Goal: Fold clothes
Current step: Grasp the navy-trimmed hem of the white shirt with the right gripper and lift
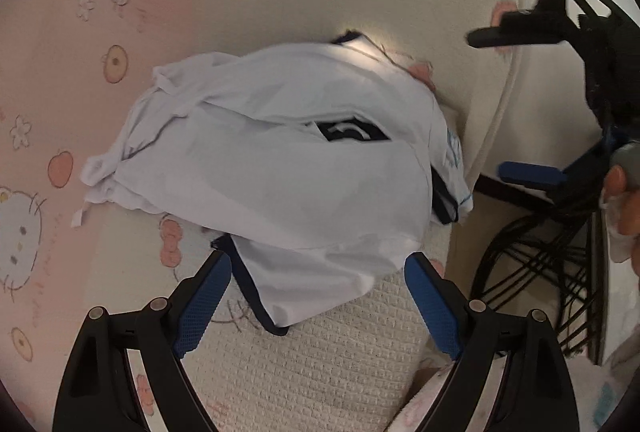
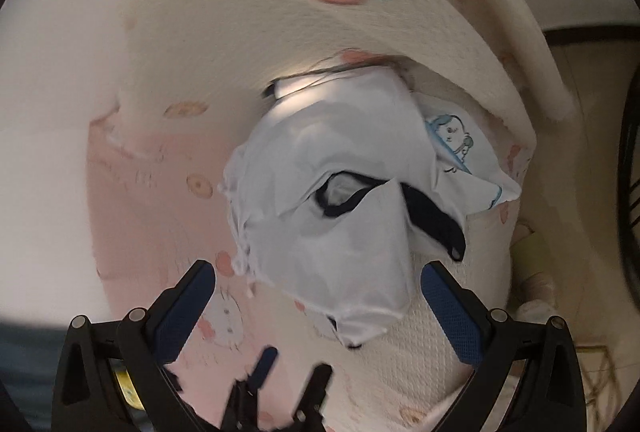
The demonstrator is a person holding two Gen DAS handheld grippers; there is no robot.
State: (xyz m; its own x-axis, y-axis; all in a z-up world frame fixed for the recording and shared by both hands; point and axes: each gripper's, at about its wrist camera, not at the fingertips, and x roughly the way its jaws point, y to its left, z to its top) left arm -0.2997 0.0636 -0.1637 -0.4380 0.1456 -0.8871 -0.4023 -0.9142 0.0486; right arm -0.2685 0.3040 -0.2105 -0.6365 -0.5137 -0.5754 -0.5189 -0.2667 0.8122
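A crumpled white garment [image 1: 280,168] with dark navy trim lies in a heap on a cream and pink cartoon-print blanket [image 1: 80,32]. My left gripper [image 1: 318,272] is open, its blue fingers on either side of the garment's near edge, just above it. In the right wrist view the same garment [image 2: 340,216] shows a blue cartoon print at its right side. My right gripper [image 2: 318,282] is open, above the garment's near edge, holding nothing. The right gripper also shows in the left wrist view [image 1: 520,104] at the far right, off the bed. The left gripper shows in the right wrist view [image 2: 294,368] at the bottom.
A folded cream waffle-knit blanket [image 1: 320,352] lies under the garment's near edge. A black wire rack [image 1: 540,272] stands on the floor beside the bed at right. The bed's padded edge [image 2: 500,12] curves along the right. A hand [image 1: 624,200] holds the right gripper.
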